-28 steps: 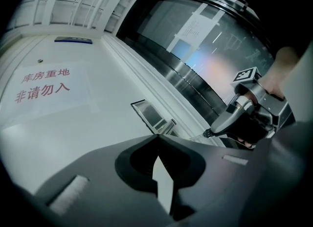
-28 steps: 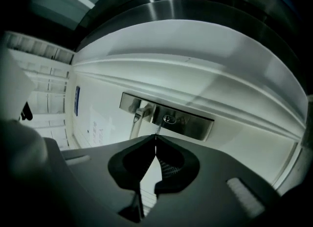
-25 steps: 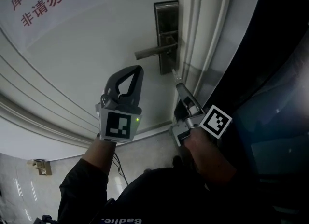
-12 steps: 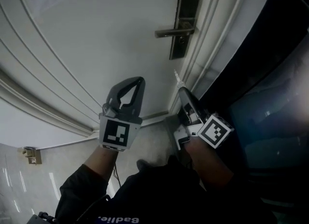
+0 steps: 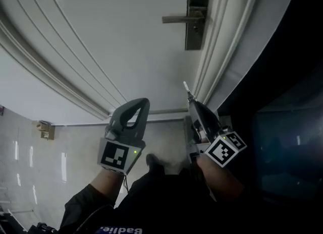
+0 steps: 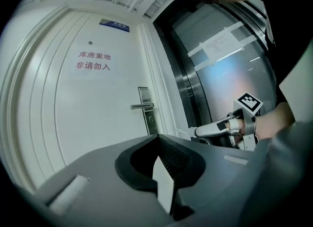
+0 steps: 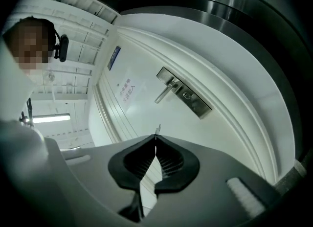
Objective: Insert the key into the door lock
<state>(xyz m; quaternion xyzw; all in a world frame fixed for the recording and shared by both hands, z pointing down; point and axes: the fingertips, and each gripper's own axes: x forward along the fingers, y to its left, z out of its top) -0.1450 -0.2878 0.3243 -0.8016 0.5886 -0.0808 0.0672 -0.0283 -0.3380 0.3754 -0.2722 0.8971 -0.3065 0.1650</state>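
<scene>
The dark lock plate (image 5: 198, 13) with its lever handle (image 5: 180, 19) sits high on the white door (image 5: 116, 41). Well below it, my right gripper (image 5: 192, 99) is shut on a thin metal key (image 5: 185, 86), whose tip points up toward the door's right edge. In the right gripper view the key (image 7: 157, 129) sticks out past the closed tips (image 7: 156, 139), and the lock plate (image 7: 188, 97) lies apart, up and to the right. My left gripper (image 5: 143, 103) is shut and empty, held left of the right one. In the left gripper view its tips (image 6: 156, 136) meet below the lock plate (image 6: 147, 109).
A paper sign with red characters (image 6: 93, 60) hangs on the door, and a small blue plate (image 6: 114, 24) sits above it. A dark glass and metal panel (image 6: 220, 64) stands right of the door frame (image 5: 222, 46). Glossy floor tiles (image 5: 30, 152) lie lower left.
Both grippers have drawn back and down from the door. The key was close under the lock plate a second ago; now it is far below it. Both grippers stayed shut.
</scene>
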